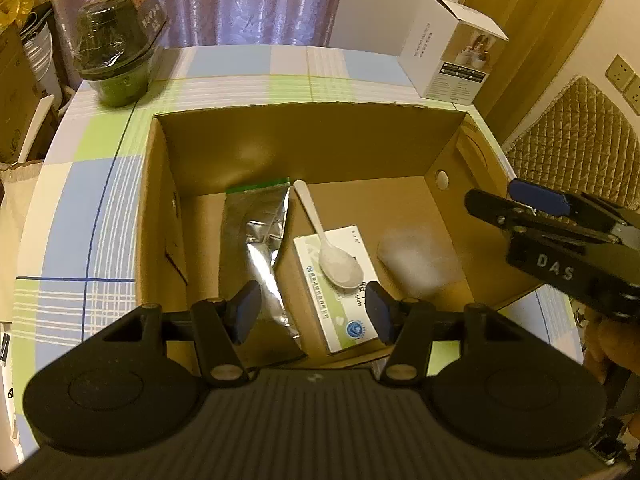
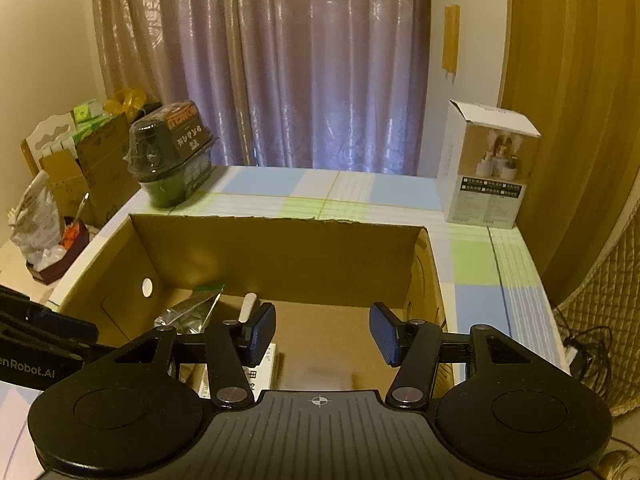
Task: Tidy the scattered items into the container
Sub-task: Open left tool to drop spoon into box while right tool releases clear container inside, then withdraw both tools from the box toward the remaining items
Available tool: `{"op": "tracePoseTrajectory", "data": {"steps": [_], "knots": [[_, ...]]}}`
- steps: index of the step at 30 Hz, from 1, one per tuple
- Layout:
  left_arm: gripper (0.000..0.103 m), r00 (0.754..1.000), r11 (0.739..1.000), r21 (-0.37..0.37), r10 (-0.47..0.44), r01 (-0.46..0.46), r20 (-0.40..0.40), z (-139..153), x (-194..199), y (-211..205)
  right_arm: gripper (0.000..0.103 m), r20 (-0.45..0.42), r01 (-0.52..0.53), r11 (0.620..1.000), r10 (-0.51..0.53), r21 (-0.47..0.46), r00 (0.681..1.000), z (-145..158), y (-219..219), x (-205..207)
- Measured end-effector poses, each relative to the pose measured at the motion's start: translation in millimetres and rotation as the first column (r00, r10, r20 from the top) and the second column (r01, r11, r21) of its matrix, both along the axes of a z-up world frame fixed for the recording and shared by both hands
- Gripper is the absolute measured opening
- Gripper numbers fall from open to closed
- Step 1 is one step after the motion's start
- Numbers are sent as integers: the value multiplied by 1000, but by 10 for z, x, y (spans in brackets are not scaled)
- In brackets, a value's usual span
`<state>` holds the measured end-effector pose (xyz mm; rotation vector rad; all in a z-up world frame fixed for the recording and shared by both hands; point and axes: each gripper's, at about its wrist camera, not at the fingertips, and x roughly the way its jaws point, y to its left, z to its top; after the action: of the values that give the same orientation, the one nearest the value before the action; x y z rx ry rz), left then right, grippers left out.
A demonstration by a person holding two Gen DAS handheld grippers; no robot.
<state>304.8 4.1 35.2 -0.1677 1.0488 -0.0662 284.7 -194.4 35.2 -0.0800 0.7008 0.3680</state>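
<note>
An open cardboard box (image 1: 304, 144) stands on the checked tablecloth. Inside lie a silver foil pouch (image 1: 260, 240), a small white carton (image 1: 340, 304) with a white spoon (image 1: 336, 260) resting on it, and a cloudy translucent cup (image 1: 416, 256). My left gripper (image 1: 312, 312) hovers open over the box's near side, with nothing between its fingers. My right gripper (image 2: 322, 334) is open and empty too, above the box (image 2: 280, 256); in the left wrist view this right gripper (image 1: 504, 200) sits over the box's right wall. The right wrist view catches the pouch (image 2: 188, 312) and the spoon handle (image 2: 248, 304).
A dark shrink-wrapped bowl pack (image 1: 116, 48) stands on the table's far left corner and a white product box (image 1: 452, 52) at the far right. Purple curtains hang behind. Cartons and bags (image 2: 60, 200) crowd the floor to the left; a quilted chair (image 1: 580, 140) is to the right.
</note>
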Motion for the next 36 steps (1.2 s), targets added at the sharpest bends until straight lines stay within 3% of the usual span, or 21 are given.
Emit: {"op": "tracePoseTrajectory", "data": {"steps": [13, 18, 23, 27, 34, 36], "knots": [[60, 999, 999, -21, 39, -38, 24, 125, -288, 121, 59, 36, 58, 998, -59, 36, 998, 190, -260, -324], [61, 994, 997, -37, 70, -67, 81, 252, -619, 182, 59, 66, 83, 995, -86, 48, 994, 327, -392, -674], [63, 992, 996, -25, 88, -86, 96, 317, -1011, 238, 59, 33, 116, 992, -118, 49, 992, 317, -539, -1068], [67, 990, 991, -52, 129, -125, 65, 227, -1341, 326, 59, 13, 124, 992, -124, 3, 992, 218, -596, -1368], [68, 986, 982, -84, 167, -167, -16, -51, -1841, 341, 59, -54, 165, 986, -165, 5, 985, 36, -724, -1839], [68, 988, 983, -97, 152, -153, -18, -95, -1973, 317, 65, -78, 190, 982, -188, 10, 979, -12, -786, -1923]]}}
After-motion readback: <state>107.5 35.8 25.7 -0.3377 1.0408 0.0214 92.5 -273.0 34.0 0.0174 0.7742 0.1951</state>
